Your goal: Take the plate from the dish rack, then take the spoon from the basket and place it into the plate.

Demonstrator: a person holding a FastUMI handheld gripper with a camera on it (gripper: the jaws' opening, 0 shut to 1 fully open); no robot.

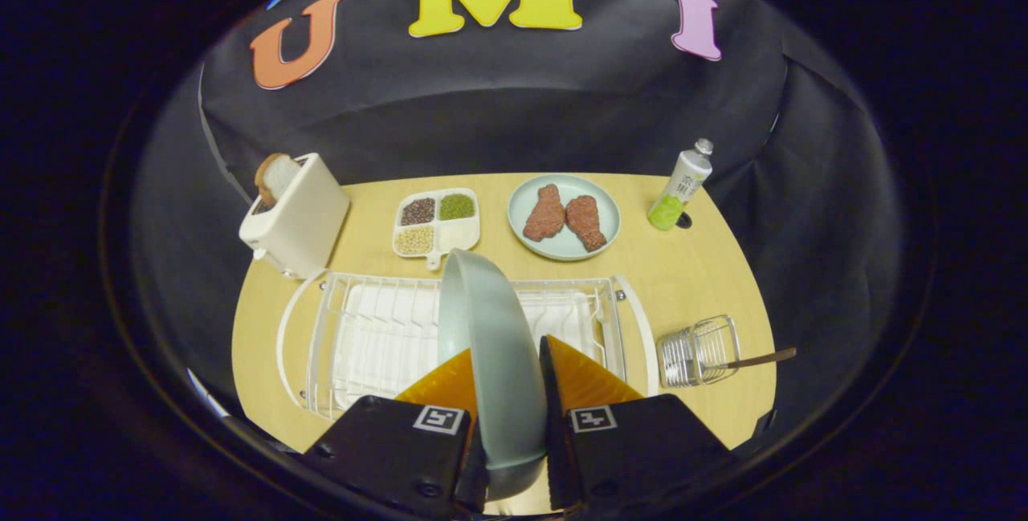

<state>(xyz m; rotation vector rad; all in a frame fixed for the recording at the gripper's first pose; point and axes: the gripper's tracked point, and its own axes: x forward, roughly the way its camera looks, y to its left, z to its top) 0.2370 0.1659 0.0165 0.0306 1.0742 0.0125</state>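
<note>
My gripper [507, 360] is shut on a pale grey-green plate [491, 336], held on edge between both fingers and lifted above the white wire dish rack [377, 336]. The plate's rim rises ahead of the fingertips and hides the middle of the rack. To the right of the rack lies a small wire basket [697, 351] on its side, and a spoon [759, 359] with a brownish handle sticks out of it toward the right.
Beyond the rack stand a white toaster [297, 212] with a bread slice, a divided tray of beans [436, 221], a plate with two pieces of meat [564, 216] and a green-and-white bottle [679, 188]. The wooden table [699, 280] ends near the basket.
</note>
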